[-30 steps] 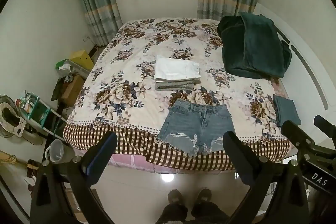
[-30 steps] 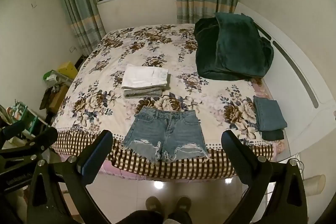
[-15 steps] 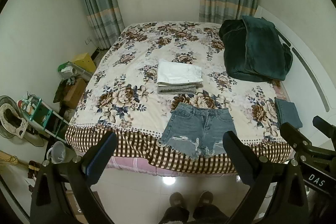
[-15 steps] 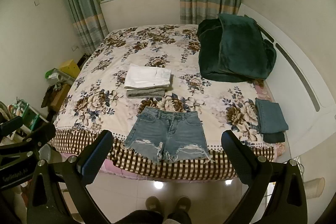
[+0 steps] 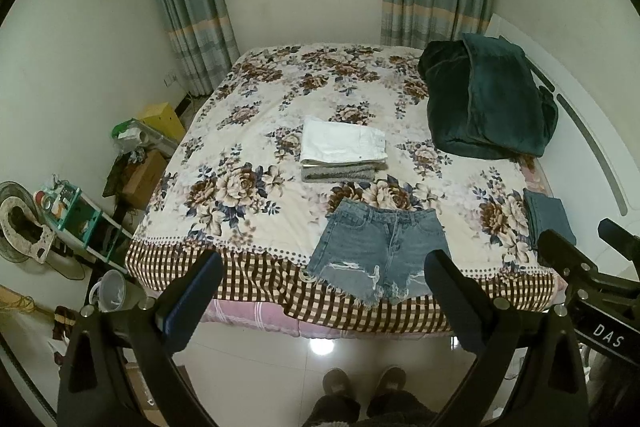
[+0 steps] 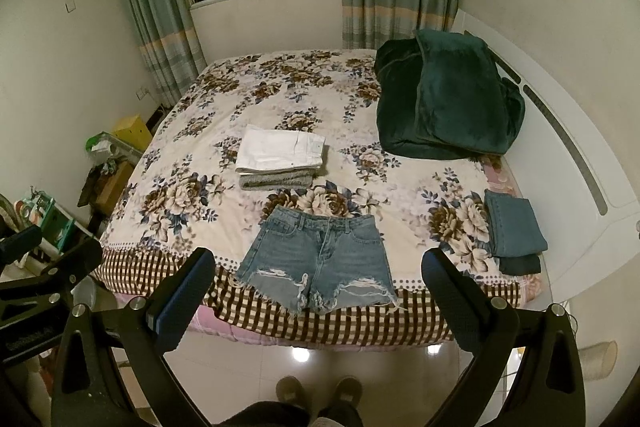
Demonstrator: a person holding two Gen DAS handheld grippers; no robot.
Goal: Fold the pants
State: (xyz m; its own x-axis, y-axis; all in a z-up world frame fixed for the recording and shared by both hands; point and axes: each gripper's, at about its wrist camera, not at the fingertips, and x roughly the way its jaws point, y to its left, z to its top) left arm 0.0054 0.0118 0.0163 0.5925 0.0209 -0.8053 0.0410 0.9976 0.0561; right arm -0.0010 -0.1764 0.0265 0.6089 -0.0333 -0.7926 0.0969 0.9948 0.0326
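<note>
A pair of frayed blue denim shorts [image 5: 380, 251] lies flat and unfolded at the near edge of the floral bed [image 5: 248, 147], waistband away from me; it also shows in the right wrist view [image 6: 320, 259]. My left gripper [image 5: 322, 267] is open and empty, held above the floor short of the bed. My right gripper [image 6: 318, 263] is open and empty too, at a similar distance. Neither touches the shorts.
A stack of folded white and grey garments [image 5: 342, 153] lies mid-bed. A dark green blanket [image 5: 484, 99] is heaped at the far right. Folded blue-grey clothes [image 6: 514, 227] sit at the right edge. Boxes and a shelf [image 5: 80, 215] crowd the left floor.
Both views have tilted up and drawn slightly back, so the bed sits lower in frame. The shorts have not moved. Both grippers stay open.
</note>
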